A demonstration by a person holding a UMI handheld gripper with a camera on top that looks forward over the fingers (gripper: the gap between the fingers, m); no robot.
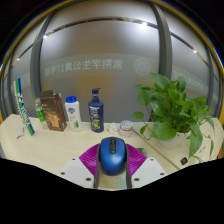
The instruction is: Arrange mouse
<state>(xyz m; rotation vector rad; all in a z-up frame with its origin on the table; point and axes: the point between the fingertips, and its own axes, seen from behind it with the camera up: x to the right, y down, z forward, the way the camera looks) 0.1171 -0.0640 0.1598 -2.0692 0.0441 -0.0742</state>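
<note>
A blue computer mouse (112, 155) with black sides and a dark scroll wheel sits between my two fingers, its front end pointing away from me. The magenta pads (92, 156) press against both of its sides. My gripper (112, 162) is shut on the mouse and holds it above a light wooden table (40, 145). The mouse hides the table right below it.
Beyond the fingers, along the table's back edge, stand a green-and-white tube (21, 102), a brown box (50, 109), a white bottle (72, 112), a dark blue bottle (96, 112) and a small round object (126, 126). A leafy potted plant (172, 108) stands at the right. A frosted glass wall is behind.
</note>
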